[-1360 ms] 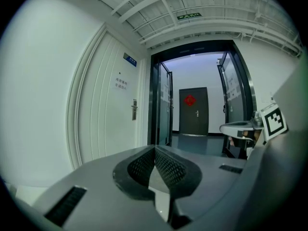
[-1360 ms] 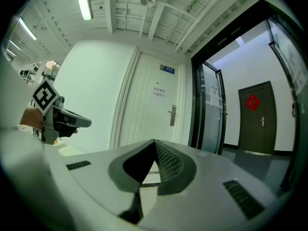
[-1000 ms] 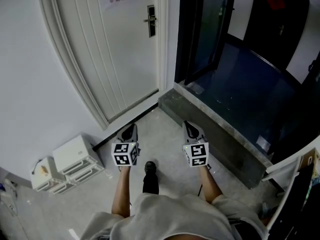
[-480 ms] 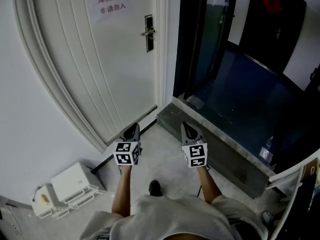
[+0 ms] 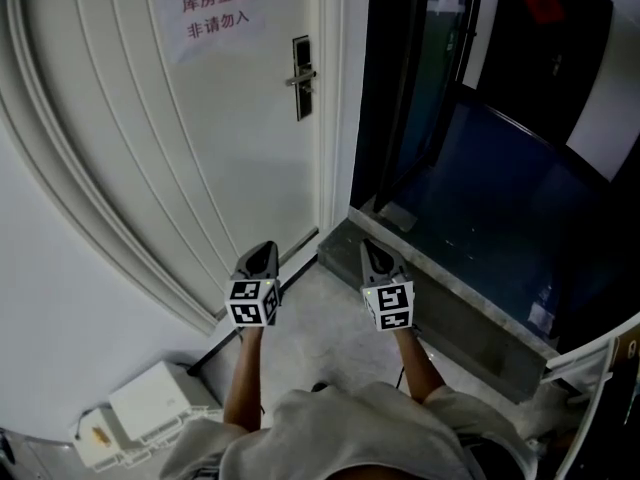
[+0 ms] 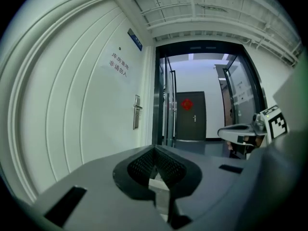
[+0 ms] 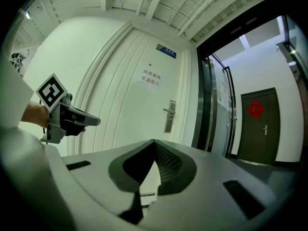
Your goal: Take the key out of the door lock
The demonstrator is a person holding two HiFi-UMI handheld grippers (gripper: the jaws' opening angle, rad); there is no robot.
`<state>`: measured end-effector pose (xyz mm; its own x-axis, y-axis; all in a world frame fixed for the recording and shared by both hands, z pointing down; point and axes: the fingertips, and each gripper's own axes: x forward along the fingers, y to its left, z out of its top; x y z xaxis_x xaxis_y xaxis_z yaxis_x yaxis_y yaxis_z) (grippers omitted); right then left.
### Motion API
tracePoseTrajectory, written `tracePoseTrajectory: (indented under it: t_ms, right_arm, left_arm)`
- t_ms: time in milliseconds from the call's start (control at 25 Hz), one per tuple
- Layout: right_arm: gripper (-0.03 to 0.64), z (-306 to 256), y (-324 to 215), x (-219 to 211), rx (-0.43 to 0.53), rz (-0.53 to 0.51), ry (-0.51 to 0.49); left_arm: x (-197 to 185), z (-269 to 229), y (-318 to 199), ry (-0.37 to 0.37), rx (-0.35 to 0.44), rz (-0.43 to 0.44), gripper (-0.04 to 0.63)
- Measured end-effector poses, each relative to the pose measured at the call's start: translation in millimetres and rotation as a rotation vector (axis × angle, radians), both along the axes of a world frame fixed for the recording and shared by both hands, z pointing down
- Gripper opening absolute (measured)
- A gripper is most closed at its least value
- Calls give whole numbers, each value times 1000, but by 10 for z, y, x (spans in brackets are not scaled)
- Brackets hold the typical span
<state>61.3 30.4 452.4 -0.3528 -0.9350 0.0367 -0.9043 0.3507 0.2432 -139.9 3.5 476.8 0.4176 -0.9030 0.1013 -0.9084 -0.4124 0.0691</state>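
Pale walls and a tall white door (image 5: 200, 138) with grooved panels fill the left half of the head view, and a dark glazed entrance (image 5: 480, 168) fills the right half behind a grey stone step (image 5: 440, 303). Light speckled floor (image 5: 320, 338) lies below, with a white box (image 5: 150, 403) against the wall at the lower left. A paper notice (image 5: 215, 10) hangs high on the door. The person's forearms reach forward over the floor and hold the left tool (image 5: 262, 256) and the right tool (image 5: 372, 254) side by side, both pointing towards the door's foot. Each tool has its jaws closed tip to tip with nothing between them. The lock plate (image 5: 302, 73) with its lever handle sits on the door's right edge, high above and well apart from both tools. The key is too small to make out on that plate in any view.
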Motion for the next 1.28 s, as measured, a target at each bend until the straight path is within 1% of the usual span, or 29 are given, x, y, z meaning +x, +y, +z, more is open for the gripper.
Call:
tracePoseTrajectory:
  t_ms: [120,360,520,720,840,1000,1160,1280]
  right_arm:
    - [23,72,-195,-18,-19,18,15]
    - [23,235,-453,54,-50,44,2]
    - [23,298,-665,46,-57,45,-5]
    - [23,332,-1046,-2,-54,32,-11]
    - [23,379,-1310,1,-54,20,-14]
    - [23,444,-1755,28,-65,12,-18]
    - [23,423,-2297,88,-67,-1,-16]
    - [23,368,-2745,153,-65,-11,-21]
  left_arm:
    - [0,70,-236,6,-19,20,18]
    - [55,199,-522,-5,-38,44,18]
    - [-1,243,-718,-11,-41,34,18]
    - [-60,276,-1084,-16,-42,17,18]
    - [-53,340,-1342,-21,-47,7,18]
    - [49,379,-1750,-22,-55,13,18]
    - [125,384,-2297,-30,-54,2,18]
    - [178,292,-2726,-35,-54,-11,18]
